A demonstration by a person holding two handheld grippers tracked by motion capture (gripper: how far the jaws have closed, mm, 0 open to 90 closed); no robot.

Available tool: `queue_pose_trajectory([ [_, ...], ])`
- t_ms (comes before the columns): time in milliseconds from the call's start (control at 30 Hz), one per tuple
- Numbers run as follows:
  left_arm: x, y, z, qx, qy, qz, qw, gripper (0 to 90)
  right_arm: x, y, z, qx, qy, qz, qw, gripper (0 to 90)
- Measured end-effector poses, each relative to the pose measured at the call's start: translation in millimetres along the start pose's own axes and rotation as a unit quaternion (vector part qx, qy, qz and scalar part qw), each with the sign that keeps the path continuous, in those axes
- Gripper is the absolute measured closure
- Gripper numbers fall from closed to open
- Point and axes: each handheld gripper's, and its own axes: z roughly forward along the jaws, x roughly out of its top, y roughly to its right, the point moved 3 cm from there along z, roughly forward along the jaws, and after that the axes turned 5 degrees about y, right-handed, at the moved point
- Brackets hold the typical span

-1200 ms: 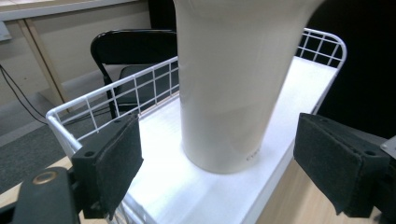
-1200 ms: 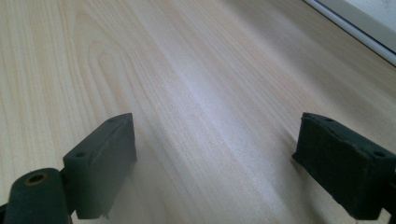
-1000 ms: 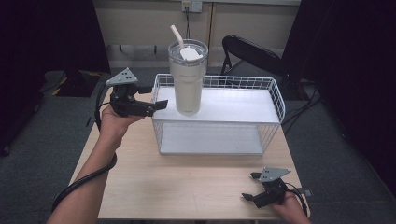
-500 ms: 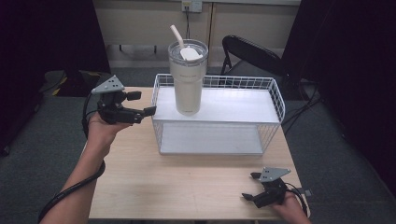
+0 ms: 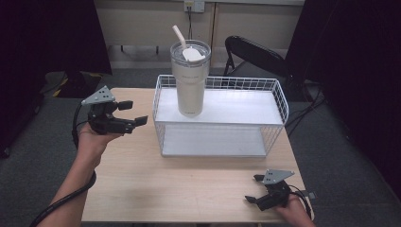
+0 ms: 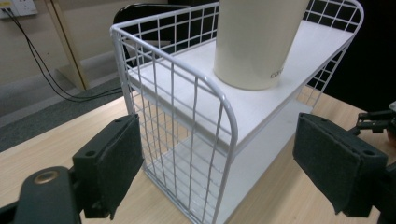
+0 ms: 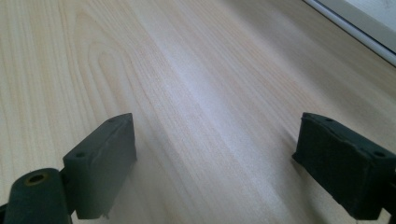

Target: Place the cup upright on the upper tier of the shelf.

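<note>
The cup stands upright on the top shelf of the white wire rack, toward the rack's left end, with a straw rising from its lid. The left hand-held gripper hovers above the surface just off the rack's left end, apart from the wire; its jaws are released and wide, pointing toward the rack, with the cup up and to the right of them. In the left gripper view the rack's rounded corner sits between the two jaws and the cup's base shows above, untouched. The right hand-held gripper rests low at the near right corner of the surface, well apart from rack and cup, jaws released over bare wood.
</note>
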Motion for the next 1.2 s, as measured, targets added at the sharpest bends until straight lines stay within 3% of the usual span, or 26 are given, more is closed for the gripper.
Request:
queue_pose_trajectory([
  [533, -29.9, 1.5, -1.2, -0.003, -0.006, -0.005, 1.0, 15.5, 0.0, 0.2, 0.1, 0.0, 0.0, 0.0, 1.0, 11.7],
  [733, -49.0, 1.5, 3.3, -0.006, -0.008, -0.022, 0.9997, 15.6, 0.0, 0.4, 0.2, 0.001, 0.0, -0.001, 1.0, 11.7],
  [1200, -80.3, 2.9, 8.0, -0.006, -0.015, -0.032, 0.9994, 15.6, 0.0, 0.4, 0.3, 0.001, 0.001, -0.001, 1.0, 11.7],
])
